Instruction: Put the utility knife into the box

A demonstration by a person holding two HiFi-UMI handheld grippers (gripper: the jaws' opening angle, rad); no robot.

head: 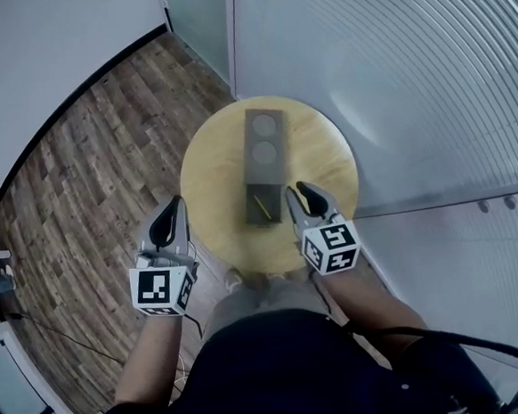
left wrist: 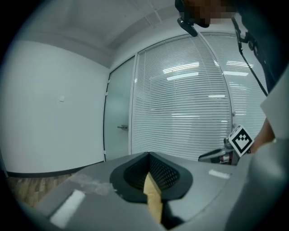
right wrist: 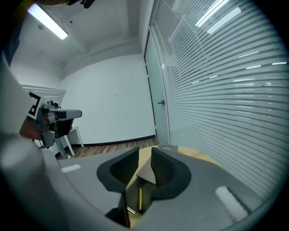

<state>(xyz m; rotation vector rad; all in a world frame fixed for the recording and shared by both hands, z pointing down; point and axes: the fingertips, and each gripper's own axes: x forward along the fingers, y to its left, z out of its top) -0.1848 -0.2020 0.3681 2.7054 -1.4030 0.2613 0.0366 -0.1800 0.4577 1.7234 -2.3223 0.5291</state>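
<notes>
So the utility knife (head: 261,209) is sitting inside the open dark box (head: 271,201), and all you see of it is a thin yellow strip lying in the bottom. The box's lid (head: 263,146), with two round shapes on it, lies flat on the far side, all of it on a round wooden tabletop (head: 211,170). The right gripper (head: 293,188) hovers just beside the box's right side, fingers spread with nothing pinched, and its own view looks through the gap at the knife. The left gripper (head: 177,203) is at the tabletop's left edge, mostly over the wood floor (head: 79,189), fingers pressed together and empty.
</notes>
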